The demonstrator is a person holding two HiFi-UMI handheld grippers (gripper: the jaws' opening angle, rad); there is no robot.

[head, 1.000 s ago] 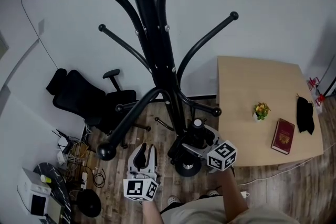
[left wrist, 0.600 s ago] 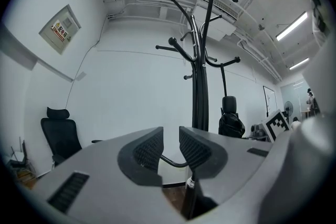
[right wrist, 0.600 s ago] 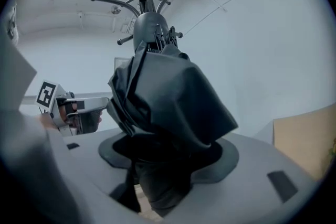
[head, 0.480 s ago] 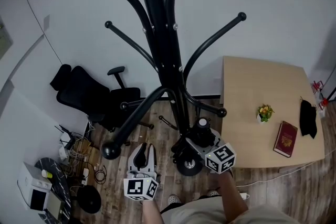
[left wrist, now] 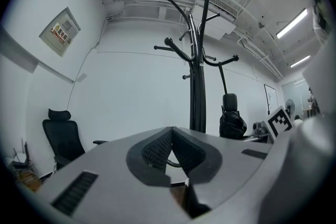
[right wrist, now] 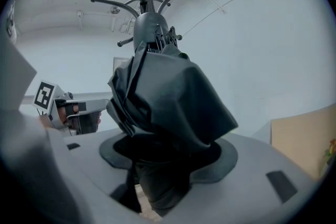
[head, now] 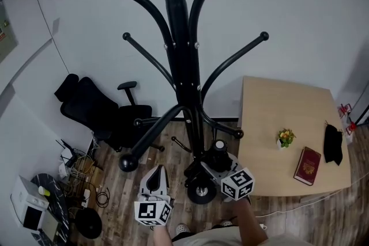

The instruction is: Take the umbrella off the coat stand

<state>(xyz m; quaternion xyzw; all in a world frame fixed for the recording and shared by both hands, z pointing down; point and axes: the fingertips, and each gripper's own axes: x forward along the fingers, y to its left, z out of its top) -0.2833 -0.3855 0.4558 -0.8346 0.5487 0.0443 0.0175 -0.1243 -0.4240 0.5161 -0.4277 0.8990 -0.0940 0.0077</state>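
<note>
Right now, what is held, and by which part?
The right tongs have just closed on the umbrella, at its folded canopy; left tongs shut, empty.

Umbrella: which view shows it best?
Right gripper view: the folded black umbrella fills the frame, clamped in the right gripper, whose jaws have just closed on it. Head view shows only a dark bundle low by the coat stand; left gripper view shows it small, beside the pole.
</note>
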